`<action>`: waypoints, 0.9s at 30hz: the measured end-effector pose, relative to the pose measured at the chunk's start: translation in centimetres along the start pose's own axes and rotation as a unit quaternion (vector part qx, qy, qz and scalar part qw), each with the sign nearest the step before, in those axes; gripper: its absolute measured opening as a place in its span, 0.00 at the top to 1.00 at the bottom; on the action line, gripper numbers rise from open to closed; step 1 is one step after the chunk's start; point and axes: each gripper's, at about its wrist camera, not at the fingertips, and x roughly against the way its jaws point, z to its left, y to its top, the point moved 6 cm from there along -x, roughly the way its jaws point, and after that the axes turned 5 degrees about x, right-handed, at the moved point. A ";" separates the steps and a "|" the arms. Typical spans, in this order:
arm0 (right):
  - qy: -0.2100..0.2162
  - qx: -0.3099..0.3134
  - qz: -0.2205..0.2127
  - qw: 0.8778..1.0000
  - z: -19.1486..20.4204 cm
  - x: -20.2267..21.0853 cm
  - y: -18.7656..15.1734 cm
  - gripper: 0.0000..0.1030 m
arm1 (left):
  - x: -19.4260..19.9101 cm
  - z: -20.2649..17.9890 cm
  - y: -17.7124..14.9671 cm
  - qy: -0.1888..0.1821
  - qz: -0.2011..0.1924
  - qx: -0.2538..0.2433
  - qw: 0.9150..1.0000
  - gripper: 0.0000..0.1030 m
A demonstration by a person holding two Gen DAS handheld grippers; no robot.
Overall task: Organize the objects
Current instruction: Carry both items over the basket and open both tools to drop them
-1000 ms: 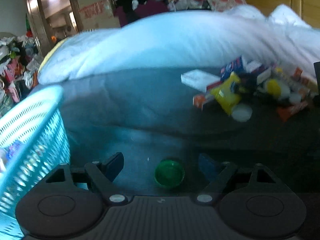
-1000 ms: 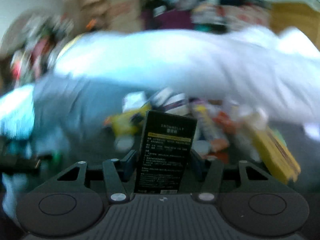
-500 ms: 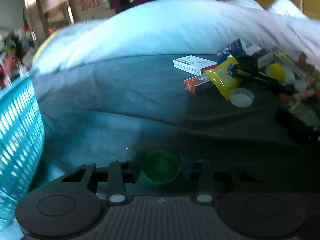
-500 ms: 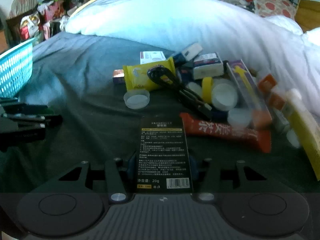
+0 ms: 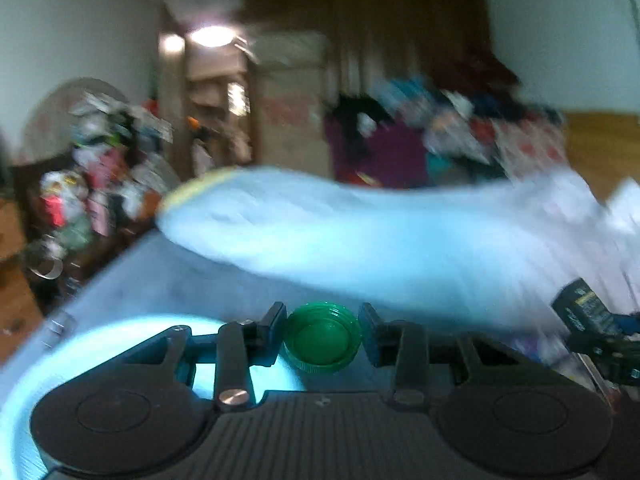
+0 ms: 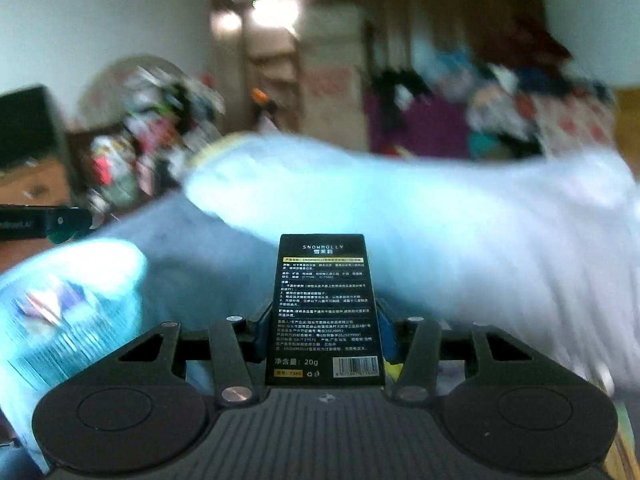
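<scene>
Messy bedroom, blurry; left gripper (image 5: 323,339) pinching green cap (image 5: 322,342), right gripper (image 6: 323,328) clamping black box (image 6: 325,312); next, drop both in turquoise basket (image 6: 76,304).

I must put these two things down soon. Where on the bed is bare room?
Bare grey sheet lies between the turquoise basket and the white duvet. Inside the basket, some items already lie. The lower right corner beside the duvet looks crowded, though blurred.

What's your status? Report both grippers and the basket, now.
Left gripper shut on green cap. Right gripper shut on black box. Turquoise basket low left, blurred. Nothing seen between loads and basket.
</scene>
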 end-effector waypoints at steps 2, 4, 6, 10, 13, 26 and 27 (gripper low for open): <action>0.030 0.010 -0.025 0.999 2.3 -0.3 3.3 0.51 | 1.1 3.2 2.3 0.025 -0.013 0.008 1.000 0.60; 0.058 0.017 -0.041 0.997 4.7 -0.9 6.0 0.51 | 2.2 6.6 4.3 0.055 -0.022 0.013 0.998 0.60; 0.082 0.022 -0.050 0.995 6.8 -1.6 8.3 0.51 | 3.3 9.5 5.7 0.071 -0.029 0.022 0.997 0.60; 0.126 0.036 -0.049 0.990 11.4 -3.4 12.5 0.51 | 4.6 15.2 7.5 0.106 -0.029 0.038 0.993 0.60; 0.159 0.042 -0.036 0.986 14.7 -4.8 14.4 0.51 | 5.5 19.7 8.2 0.129 -0.015 0.052 0.990 0.60; 0.203 0.054 0.043 0.977 23.4 -9.1 15.0 0.51 | 1.9 26.9 3.9 0.160 0.058 0.086 0.982 0.60; 0.204 0.056 0.045 0.976 24.2 -9.3 14.9 0.51 | 1.4 26.6 3.3 0.162 0.064 0.083 0.981 0.60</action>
